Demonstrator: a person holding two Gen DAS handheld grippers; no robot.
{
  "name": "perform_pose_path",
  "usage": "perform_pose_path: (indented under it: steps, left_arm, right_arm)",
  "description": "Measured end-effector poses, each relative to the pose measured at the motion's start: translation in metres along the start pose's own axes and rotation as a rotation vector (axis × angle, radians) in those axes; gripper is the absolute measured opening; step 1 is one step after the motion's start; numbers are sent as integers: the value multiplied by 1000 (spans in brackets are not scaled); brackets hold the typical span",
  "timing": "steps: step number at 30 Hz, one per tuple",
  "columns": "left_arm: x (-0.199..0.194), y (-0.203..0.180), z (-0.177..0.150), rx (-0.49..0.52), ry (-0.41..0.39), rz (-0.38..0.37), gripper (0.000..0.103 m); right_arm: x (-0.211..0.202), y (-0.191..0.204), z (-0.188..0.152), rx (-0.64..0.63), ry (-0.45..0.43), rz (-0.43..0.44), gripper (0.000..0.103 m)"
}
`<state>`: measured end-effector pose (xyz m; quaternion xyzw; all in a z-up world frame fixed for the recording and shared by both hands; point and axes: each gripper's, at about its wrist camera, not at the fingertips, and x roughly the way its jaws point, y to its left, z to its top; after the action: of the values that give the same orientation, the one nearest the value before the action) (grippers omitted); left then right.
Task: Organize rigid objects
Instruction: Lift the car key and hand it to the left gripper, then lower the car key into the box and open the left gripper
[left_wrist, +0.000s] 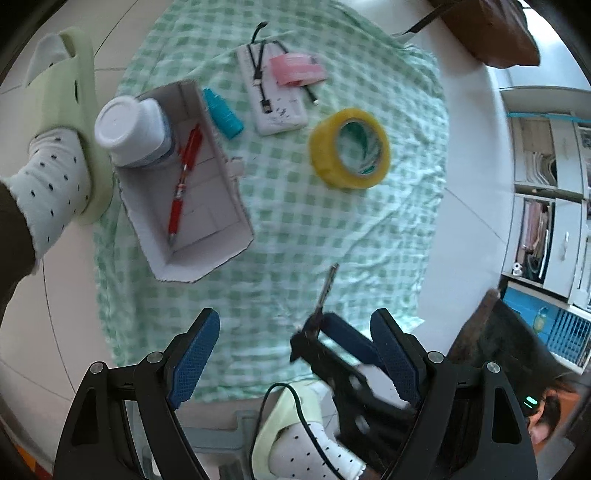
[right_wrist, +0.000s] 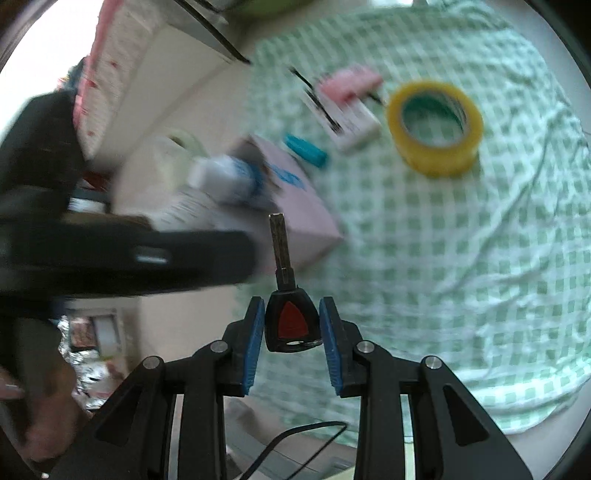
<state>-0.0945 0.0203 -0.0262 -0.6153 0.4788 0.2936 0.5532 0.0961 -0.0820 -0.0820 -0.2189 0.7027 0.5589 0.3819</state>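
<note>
My right gripper (right_wrist: 291, 301) is shut on a black car key (right_wrist: 291, 321) with a red button. Its metal blade (right_wrist: 279, 240) points away, above the green checked cloth (right_wrist: 424, 258). In the left wrist view the same key (left_wrist: 328, 286) sticks out of the blurred right gripper (left_wrist: 319, 326), low over the cloth's near part. My left gripper (left_wrist: 295, 317) is open with nothing between its blue pads. Farther left on the cloth lies an open white cardboard box (left_wrist: 214, 206) holding a red pen (left_wrist: 184, 173) and a white bottle (left_wrist: 129, 129).
Beyond the box lie a small teal bottle (left_wrist: 223, 114), a white power bank (left_wrist: 273, 103) with a black cable, a pink roll (left_wrist: 297, 68) and a yellow tape roll (left_wrist: 349, 147). A person's feet in green slippers (left_wrist: 59, 110) stand at the cloth's left and near edges.
</note>
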Motion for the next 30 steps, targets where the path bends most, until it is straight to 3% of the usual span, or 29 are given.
perform_pose_path:
  steps: [3, 4, 5, 6, 8, 11, 13, 16, 17, 19, 21, 23, 29, 30]
  left_arm:
    - [-11, 4, -4, -20, -65, -29, 83]
    - [-15, 5, -5, -26, -86, -50, 76]
    - [-19, 6, -6, -27, -100, -68, 56]
    - [-21, 5, -8, -21, -103, -77, 46]
    - [-26, 2, -11, 15, -109, -87, 13]
    - [-33, -1, -16, 64, -131, -83, 4]
    - [-41, -2, -19, 100, -175, -19, 0]
    - [-58, 4, -20, 88, -244, -16, 0]
    - [-65, 7, -19, 76, -268, -21, 0]
    - [-77, 11, -20, 61, -319, -12, 0]
    - [-90, 16, -20, 58, -379, -4, 0]
    - [-100, 20, -21, 53, -411, 4, 0]
    - [-98, 25, -23, 28, -449, 60, 0]
    - [-97, 26, -24, 22, -452, 56, 0]
  right_arm:
    - [-20, 23, 7, 19, -59, 36, 32]
    - [-24, 35, 18, 22, -70, 41, 32]
    - [-29, 39, 17, 24, -82, 46, 32]
    - [-27, 47, 22, 27, -89, 49, 32]
    - [-28, 56, 29, 34, -97, 61, 32]
    - [-27, 66, 33, 27, -98, 77, 32]
    - [-23, 67, 34, 24, -93, 90, 30]
    - [-17, 74, 34, 16, -45, 31, 34]
    - [-12, 75, 33, 14, -8, -36, 39]
    - [-1, 72, 27, 6, 39, -213, 75]
    - [9, 68, 20, -24, 45, -395, 86]
    - [24, 62, 16, -57, 87, -575, 92]
    - [65, 41, -1, -251, 203, -989, 100]
    - [68, 38, -3, -262, 217, -1020, 100]
